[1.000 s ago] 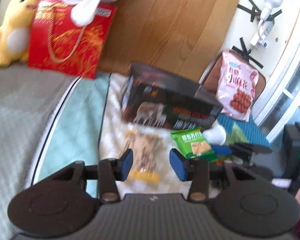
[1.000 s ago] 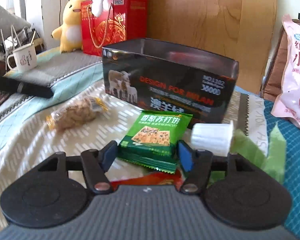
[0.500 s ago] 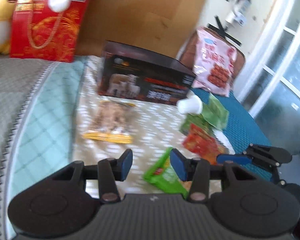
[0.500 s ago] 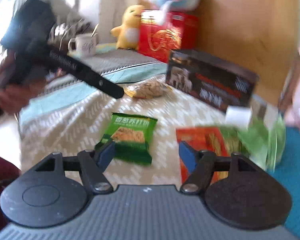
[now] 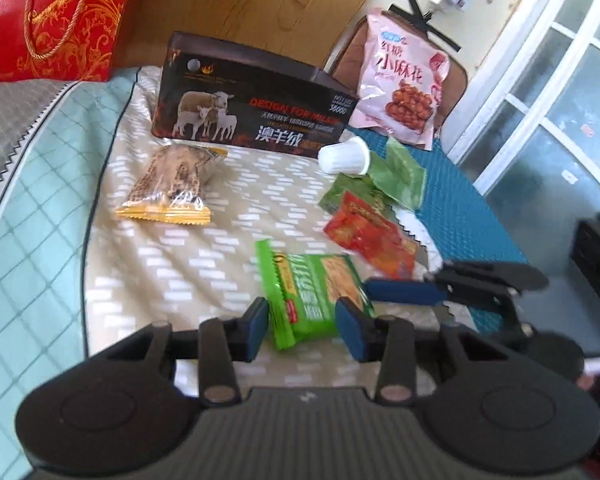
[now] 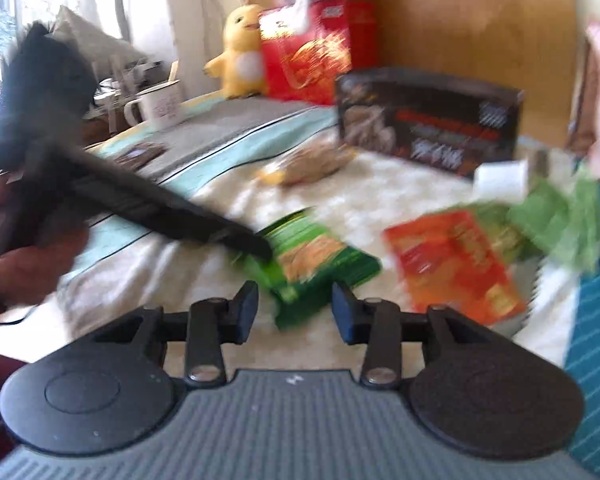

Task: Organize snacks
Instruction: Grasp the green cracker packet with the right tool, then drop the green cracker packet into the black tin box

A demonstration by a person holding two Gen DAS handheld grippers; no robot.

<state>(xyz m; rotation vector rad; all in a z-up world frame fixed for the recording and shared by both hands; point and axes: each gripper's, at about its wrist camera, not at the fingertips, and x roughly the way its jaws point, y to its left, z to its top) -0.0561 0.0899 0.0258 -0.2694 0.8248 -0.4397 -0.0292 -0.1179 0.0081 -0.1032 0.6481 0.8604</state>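
A glossy green foil biscuit packet [image 5: 316,296] with a crimped, saw-toothed edge lies flat on the beige quilted cover [image 5: 180,272] flecked with white dashes, at the near middle of the bed. The left gripper [image 5: 304,328] stands at a middling width astride the packet's near end. Its left blue pad is clear of the foil, while the right pad overlaps the packet, and contact there is hard to judge.

The right gripper [image 6: 294,312] is also part-way open and its jaws have just been closing. The packet's near corner shows between the pads with a gap on either side, though that view is smeared by blur.

Just right of the green packet lies a shiny red-orange flat packet [image 5: 370,236], partly over crumpled pale green wrappers [image 5: 400,172]. A ribbed white plastic cup [image 5: 344,156] lies on its side beyond them. Far left is a clear crinkled bag of brown snacks [image 5: 172,184] with a yellow seal.

Behind stands a black rectangular box [image 5: 252,108] printed with sheep, its top open. A pink pillow bag [image 5: 404,84] leans at the far right on a brown cushion. The red gift bag [image 5: 56,20] with gold cord is cut off at the frame's edge.

In the right wrist view a person's hand [image 6: 32,268] grips the left tool's handle, blurred and half out of frame.
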